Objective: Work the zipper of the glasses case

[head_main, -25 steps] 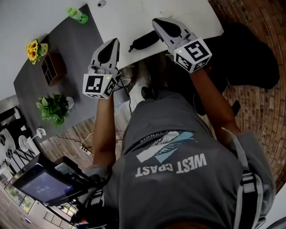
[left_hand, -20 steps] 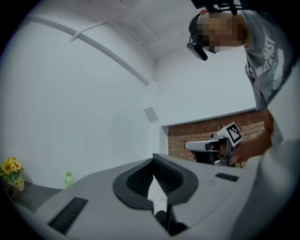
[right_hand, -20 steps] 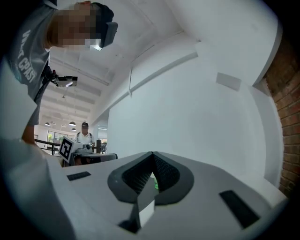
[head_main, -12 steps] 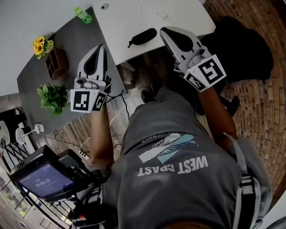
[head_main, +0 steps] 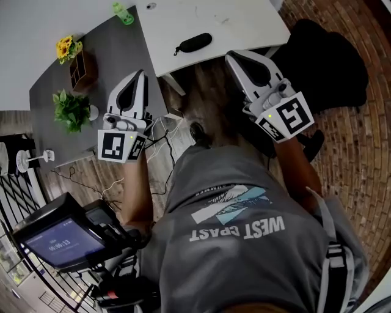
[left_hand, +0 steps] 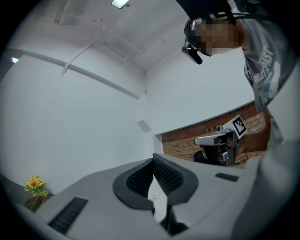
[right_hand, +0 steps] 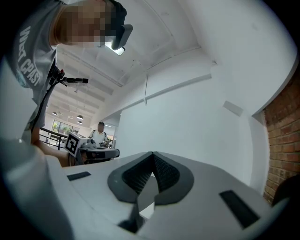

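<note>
**A:** What is taking up most of the view?

**B:** A person (head_main: 244,238) is standing over a wooden floor (head_main: 201,92) and looking steeply down. A white table (head_main: 244,21) is sitting ahead, and a dark grey table (head_main: 113,55) is running along its left side. A lit screen (head_main: 58,241) is showing low at the left.

**A:** And the grippers?

**B:** The left gripper (head_main: 141,74) is hanging in the air over the dark grey table's edge. The right gripper (head_main: 236,57) is hanging over the floor, near the white table's front edge. Both are pointing away from the person.

**A:** Are they holding anything?

**B:** No. Each gripper's own view is showing its jaws pressed together at the tips, with nothing between them.

**A:** Where is the glasses case?

**B:** The glasses case (head_main: 194,43) is lying flat on the white table near its front edge. It is sitting well apart from both grippers, and neither is touching it. Its zipper is looking too small to judge.

**A:** Anything smaller?

**B:** A plant (head_main: 71,109), a wooden box (head_main: 81,69), yellow flowers (head_main: 66,47) and a green bottle (head_main: 123,12) are standing on the dark grey table.
</note>
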The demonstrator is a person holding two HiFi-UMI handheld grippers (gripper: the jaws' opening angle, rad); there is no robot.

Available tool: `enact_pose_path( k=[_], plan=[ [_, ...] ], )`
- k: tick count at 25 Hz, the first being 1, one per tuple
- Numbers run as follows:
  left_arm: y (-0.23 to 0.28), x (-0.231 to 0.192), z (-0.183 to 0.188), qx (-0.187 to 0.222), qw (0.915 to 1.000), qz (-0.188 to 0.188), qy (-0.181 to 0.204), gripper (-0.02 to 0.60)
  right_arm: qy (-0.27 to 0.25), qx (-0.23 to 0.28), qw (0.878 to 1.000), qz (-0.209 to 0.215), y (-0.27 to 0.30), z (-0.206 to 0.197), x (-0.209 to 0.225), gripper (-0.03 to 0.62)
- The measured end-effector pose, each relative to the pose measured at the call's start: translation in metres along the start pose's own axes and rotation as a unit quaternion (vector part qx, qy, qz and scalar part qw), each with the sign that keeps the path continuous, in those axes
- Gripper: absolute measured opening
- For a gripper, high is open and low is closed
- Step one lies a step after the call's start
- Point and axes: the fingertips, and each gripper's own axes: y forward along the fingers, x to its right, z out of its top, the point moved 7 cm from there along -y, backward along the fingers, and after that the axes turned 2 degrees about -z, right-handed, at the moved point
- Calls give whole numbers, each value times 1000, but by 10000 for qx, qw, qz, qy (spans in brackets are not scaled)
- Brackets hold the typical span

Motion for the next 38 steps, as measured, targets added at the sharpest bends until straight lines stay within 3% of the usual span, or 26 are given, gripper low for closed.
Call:
enact_pose_path(
  k=[9, 15, 26, 38],
  plan=[
    [-73, 121, 18, 19, 9995, 285, 103, 5, -93, -66, 9994, 337, -116, 17, -53, -5],
    [-120, 207, 56, -11, 9987, 365, 363, 5, -12, -4, 9988, 492, -197, 41, -88, -5],
    [-217, 234, 87, 74, 9972, 617, 406, 5, 15, -99, 9981, 603, -239, 61, -168, -5],
    [-308, 256, 94, 171, 9982, 449, 360, 5, -51, -211, 9992, 322, -274, 66, -257, -6]
  ],
)
